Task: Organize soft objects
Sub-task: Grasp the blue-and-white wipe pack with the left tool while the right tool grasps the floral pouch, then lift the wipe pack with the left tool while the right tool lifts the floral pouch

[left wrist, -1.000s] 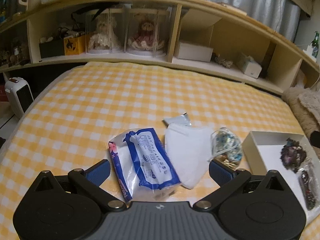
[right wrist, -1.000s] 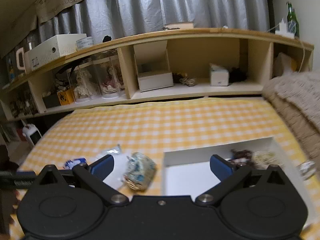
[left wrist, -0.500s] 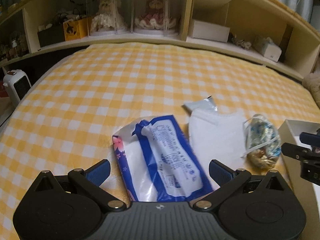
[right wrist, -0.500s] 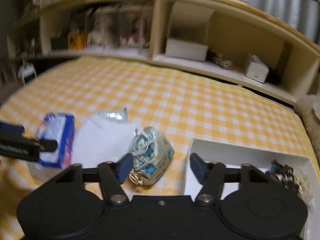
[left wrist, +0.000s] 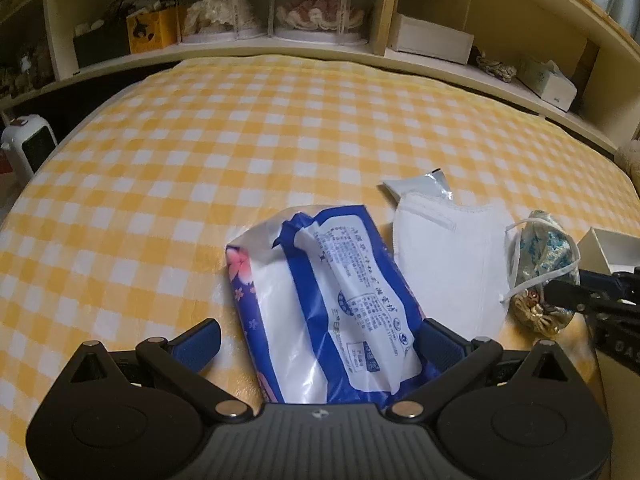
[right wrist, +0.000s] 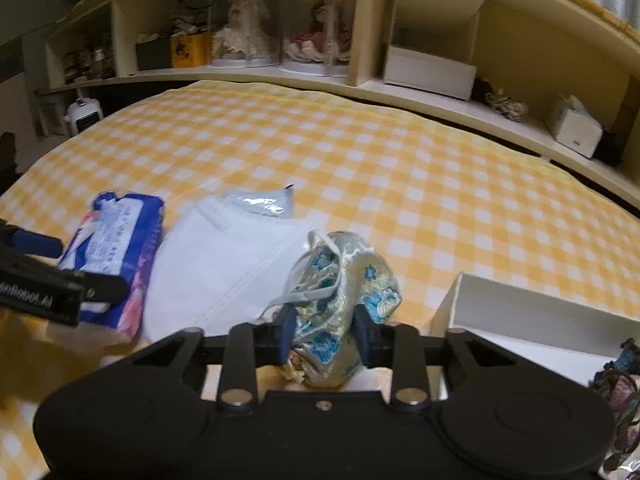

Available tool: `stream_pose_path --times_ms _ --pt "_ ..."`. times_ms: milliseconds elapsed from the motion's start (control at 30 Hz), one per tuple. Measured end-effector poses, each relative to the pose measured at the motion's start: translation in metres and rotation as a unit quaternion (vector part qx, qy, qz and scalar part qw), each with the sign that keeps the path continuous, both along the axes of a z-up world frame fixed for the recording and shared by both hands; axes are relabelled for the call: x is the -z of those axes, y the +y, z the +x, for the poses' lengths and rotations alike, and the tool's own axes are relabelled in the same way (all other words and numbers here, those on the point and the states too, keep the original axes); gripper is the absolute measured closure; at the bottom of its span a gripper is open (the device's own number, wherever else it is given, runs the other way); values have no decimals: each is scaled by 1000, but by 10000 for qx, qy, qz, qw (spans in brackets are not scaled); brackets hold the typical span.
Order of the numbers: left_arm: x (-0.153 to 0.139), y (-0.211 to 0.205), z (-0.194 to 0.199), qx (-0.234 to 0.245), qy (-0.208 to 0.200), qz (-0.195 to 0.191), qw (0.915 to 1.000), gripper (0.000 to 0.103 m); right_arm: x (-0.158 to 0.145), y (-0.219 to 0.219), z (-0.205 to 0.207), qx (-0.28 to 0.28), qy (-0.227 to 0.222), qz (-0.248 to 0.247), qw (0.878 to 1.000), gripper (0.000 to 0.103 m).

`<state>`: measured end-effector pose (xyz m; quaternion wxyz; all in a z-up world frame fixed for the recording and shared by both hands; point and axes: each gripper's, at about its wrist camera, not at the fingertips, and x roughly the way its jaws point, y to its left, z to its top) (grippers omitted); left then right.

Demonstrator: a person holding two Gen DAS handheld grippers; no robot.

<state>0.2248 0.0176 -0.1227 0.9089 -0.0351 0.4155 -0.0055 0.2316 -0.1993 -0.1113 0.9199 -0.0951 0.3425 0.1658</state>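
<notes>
A blue and white tissue pack (left wrist: 332,292) lies on the yellow checked cover (left wrist: 240,140). My left gripper (left wrist: 320,340) stands open astride its near end; the left finger is clear of it. Beside the pack lies a white face mask (left wrist: 448,256), then a brocade pouch (right wrist: 344,280) with blue flowers. My right gripper (right wrist: 324,330) has its jaws closing on the pouch, and both pads (right wrist: 286,330) press its sides. One mask ear loop drapes over the pouch. In the left wrist view, the right gripper (left wrist: 592,292) reaches the pouch (left wrist: 540,268) from the right.
A white open box (right wrist: 520,320) sits right of the pouch, with dark beaded items (right wrist: 616,384) in its near corner. A foil sachet (left wrist: 420,186) lies behind the mask. Wooden shelves (left wrist: 384,8) with dolls and boxes run along the back; a small white heater (left wrist: 32,148) stands far left.
Both grippers came down and closer to the cover. The right jaws narrowed from wide open onto the pouch. The left gripper now straddles the tissue pack.
</notes>
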Motion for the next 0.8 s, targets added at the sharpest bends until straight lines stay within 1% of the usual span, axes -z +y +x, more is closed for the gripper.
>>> stream_pose_path --times_ms 67,100,133,267,367,433,467,500,667,800 --pt "-1 2 0 -26 59 -40 10000 0 -3 -2 -4 -33 48 81 10000 82" --pt "-1 3 -1 -10 116 -29 9999 0 -5 -3 -7 -28 77 131 9999 89" --pt "-1 3 -2 50 196 17 9998 0 -8 -5 -9 -30 118 173 9998 91" --pt "-3 2 -8 220 374 122 9990 0 -20 -7 -29 -186 244 207 9993 92" --pt "-5 4 -14 264 386 64 9989 0 -28 -10 -47 -257 323 105 9991 92" --pt "-6 6 -17 296 331 24 9990 6 -34 -13 -60 -282 393 112 9988 92" --pt "-7 7 -18 316 328 11 9990 13 -36 -14 -67 -307 438 129 9985 92" --pt "-7 8 -19 345 336 -10 9988 18 -38 -15 -73 -344 478 129 9982 92" --pt "-8 12 -18 406 360 -278 9981 26 -35 -7 -109 -677 638 -101 9956 92" --pt "-7 10 -23 482 376 -289 9977 33 -27 0 -133 -935 783 -324 9920 92"
